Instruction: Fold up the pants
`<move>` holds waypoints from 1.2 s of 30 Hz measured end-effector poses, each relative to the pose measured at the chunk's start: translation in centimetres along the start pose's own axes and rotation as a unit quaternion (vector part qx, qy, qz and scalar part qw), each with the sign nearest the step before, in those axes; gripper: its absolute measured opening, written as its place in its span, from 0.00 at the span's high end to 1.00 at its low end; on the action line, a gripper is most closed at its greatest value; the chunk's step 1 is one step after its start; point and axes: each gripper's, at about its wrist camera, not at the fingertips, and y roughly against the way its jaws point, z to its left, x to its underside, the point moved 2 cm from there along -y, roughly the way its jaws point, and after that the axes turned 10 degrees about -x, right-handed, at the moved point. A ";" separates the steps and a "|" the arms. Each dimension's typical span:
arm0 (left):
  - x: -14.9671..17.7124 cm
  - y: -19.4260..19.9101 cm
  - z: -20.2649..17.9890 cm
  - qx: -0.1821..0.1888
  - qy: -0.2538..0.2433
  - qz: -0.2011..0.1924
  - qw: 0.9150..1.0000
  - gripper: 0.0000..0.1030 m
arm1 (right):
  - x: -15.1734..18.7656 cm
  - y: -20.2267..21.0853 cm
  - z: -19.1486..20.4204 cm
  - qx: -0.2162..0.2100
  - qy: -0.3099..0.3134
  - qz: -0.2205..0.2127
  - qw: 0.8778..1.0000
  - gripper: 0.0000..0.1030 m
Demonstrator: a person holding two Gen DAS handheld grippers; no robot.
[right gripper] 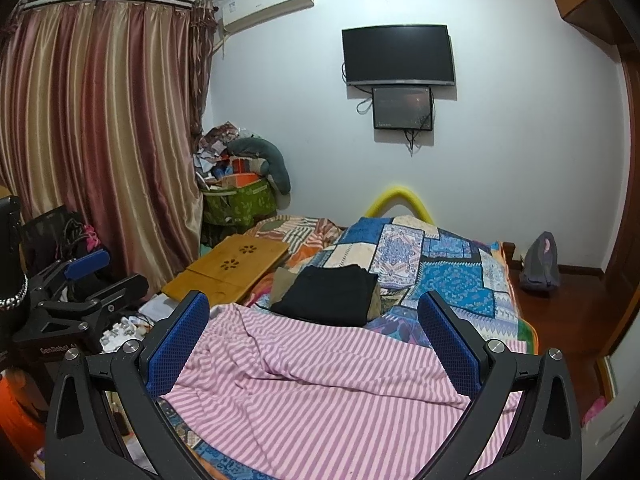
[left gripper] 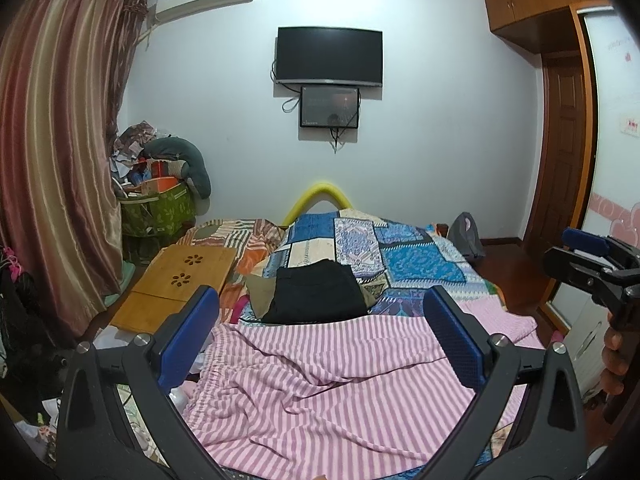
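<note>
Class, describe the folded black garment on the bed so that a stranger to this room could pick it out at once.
Start at the bed under the patchwork quilt. Just beyond the pink striped pants spread in front lies the folded black garment, resting on a khaki piece. It is the only plain black, neatly squared item among patterned fabrics.

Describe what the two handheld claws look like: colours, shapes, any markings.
Both match. The left claw and the right claw each have a black frame that forks into two angled arms with triangular cut-outs and silver round bolt heads. Each finger carries a blue textured pad. In the right wrist view, the left claw's body shows white lettering that seems to begin "GenRobot". No sleeves or cables are visible.
</note>
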 end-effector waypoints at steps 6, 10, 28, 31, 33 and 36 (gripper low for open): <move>0.6 -4.6 2.4 -0.027 0.002 0.030 0.999 0.00 | 0.4 -2.2 -1.8 0.023 0.021 0.046 0.998 0.00; 0.9 -8.8 4.8 -0.041 0.014 0.062 0.997 0.00 | 1.0 -4.3 -4.0 0.046 0.014 0.060 0.997 0.00; 8.3 -31.3 12.9 -0.139 0.009 0.218 0.966 0.00 | 7.1 -17.9 -16.6 0.078 -0.083 0.184 0.976 0.00; 10.3 -34.8 13.6 -0.142 0.011 0.254 0.957 0.00 | 8.3 -20.0 -18.7 0.081 -0.083 0.208 0.971 0.03; 11.5 -36.7 13.9 -0.144 0.008 0.274 0.951 0.00 | 8.8 -21.4 -20.1 0.073 -0.083 0.219 0.969 0.05; 13.0 -39.4 13.9 -0.145 -0.003 0.296 0.944 0.01 | 9.9 -23.4 -21.8 0.066 -0.078 0.244 0.964 0.11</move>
